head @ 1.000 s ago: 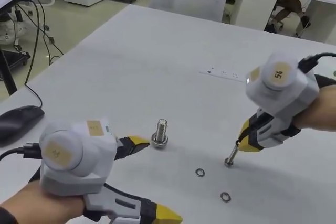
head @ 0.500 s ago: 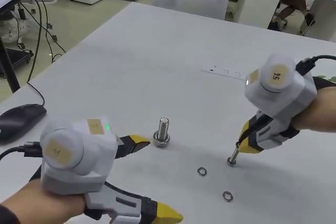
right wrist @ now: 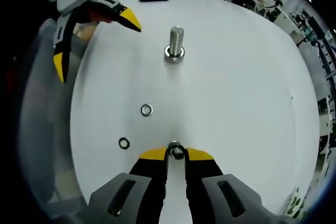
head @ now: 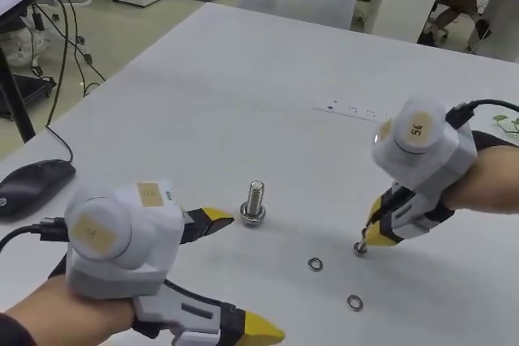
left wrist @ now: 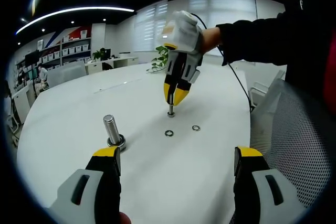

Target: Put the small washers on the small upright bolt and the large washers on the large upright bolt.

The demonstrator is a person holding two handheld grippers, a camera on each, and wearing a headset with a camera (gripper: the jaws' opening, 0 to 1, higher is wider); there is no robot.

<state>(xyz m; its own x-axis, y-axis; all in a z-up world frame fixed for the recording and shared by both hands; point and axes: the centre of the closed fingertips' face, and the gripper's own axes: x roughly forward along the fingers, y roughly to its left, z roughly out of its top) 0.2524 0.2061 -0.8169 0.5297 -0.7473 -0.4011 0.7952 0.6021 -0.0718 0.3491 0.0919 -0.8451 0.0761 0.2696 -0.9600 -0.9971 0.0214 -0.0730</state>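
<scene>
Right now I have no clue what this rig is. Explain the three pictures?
No robot: a person holds a two-jaw gripper in each hand. The head view comes from a headset camera looking down at the table; each round view comes from a camera on one gripper. On the table stand a large bolt, a washer at its base, and a small bolt, with two loose washers nearby. The left gripper is open, empty. The right gripper is pinched around the small bolt's top; whether it also holds a washer is too small to tell.
</scene>
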